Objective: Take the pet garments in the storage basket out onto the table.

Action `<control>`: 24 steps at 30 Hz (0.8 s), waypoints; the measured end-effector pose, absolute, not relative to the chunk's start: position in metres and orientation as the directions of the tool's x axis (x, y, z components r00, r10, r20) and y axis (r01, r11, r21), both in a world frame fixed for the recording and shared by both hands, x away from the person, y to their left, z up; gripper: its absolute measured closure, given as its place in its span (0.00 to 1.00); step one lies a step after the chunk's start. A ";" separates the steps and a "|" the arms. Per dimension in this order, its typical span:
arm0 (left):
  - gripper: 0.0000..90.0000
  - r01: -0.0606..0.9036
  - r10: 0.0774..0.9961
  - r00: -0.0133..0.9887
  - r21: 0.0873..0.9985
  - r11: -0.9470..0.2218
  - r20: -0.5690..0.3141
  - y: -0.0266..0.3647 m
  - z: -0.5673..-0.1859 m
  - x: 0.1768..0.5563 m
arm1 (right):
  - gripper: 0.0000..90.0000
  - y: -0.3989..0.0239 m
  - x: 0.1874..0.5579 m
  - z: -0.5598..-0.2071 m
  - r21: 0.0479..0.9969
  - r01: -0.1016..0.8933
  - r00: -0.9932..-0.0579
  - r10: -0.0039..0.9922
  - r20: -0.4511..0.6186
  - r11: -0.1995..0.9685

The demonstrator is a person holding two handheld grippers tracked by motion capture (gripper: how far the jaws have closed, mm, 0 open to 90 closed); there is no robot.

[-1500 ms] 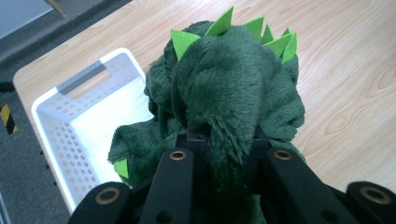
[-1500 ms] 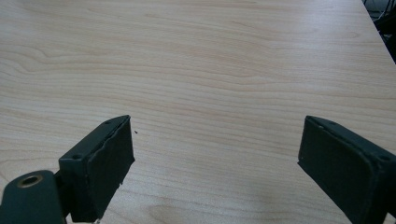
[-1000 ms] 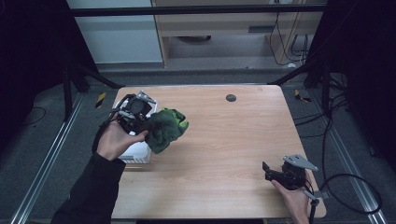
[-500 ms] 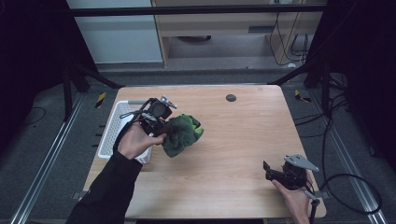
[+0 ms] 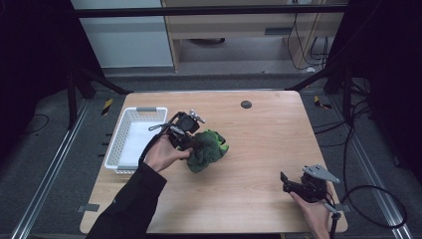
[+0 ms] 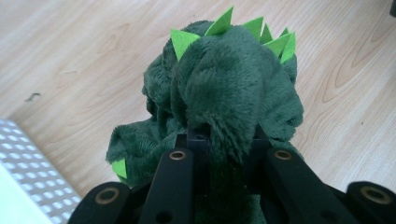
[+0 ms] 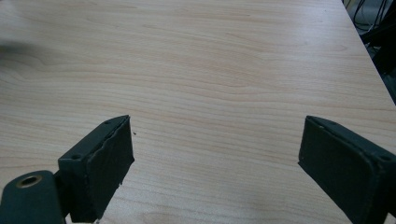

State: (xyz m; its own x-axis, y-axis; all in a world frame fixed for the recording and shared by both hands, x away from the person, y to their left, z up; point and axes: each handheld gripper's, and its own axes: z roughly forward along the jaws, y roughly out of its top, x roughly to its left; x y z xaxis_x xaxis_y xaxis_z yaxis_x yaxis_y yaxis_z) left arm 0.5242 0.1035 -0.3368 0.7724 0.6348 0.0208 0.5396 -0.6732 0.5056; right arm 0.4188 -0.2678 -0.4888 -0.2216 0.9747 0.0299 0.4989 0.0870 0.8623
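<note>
Two tools worked: the left tool [image 5: 191, 141] pinched the green plush dinosaur [image 5: 208, 150] just beside the white basket [image 5: 130, 142], likely repositioning it; the right tool [image 7: 215, 163] waited, jaws spread, well apart.

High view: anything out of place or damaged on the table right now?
Nothing stands out. The left gripper is shut on the green plush toy, beside the white basket. The right gripper is open over bare wooden table.

Blk sleeve [image 5: 130, 199], blk jaws.
</note>
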 end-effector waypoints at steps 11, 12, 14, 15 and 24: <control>0.87 0.538 0.621 0.784 0.476 -0.695 0.020 0.081 -0.365 0.532 | 0.11 -0.267 0.420 -0.489 0.863 0.496 -0.228 0.973 0.024 0.095; 0.87 0.537 0.619 0.785 0.477 -0.696 0.019 0.079 -0.367 0.532 | 0.11 -0.267 0.419 -0.489 0.863 0.496 -0.228 0.973 0.025 0.094; 0.87 0.536 0.616 0.788 0.475 -0.697 0.015 0.075 -0.372 0.533 | 0.11 -0.268 0.419 -0.489 0.863 0.496 -0.228 0.973 0.024 0.095; 0.87 0.537 0.615 0.789 0.474 -0.698 0.010 0.073 -0.374 0.533 | 0.11 -0.268 0.419 -0.489 0.863 0.496 -0.228 0.973 0.025 0.094; 0.85 0.533 0.590 0.807 0.443 -0.721 -0.011 0.060 -0.391 0.531 | 0.11 -0.267 0.419 -0.490 0.862 0.497 -0.229 0.973 0.021 0.098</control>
State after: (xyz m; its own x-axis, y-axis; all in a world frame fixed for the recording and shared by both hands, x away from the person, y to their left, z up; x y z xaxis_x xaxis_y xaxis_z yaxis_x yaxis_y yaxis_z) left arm 0.5314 0.0603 -0.3907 0.8074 0.5898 -0.0108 0.5327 -0.7211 0.4430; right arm 0.4194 -0.2671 -0.4896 -0.2292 0.9732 0.0210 0.4971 0.0984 0.8621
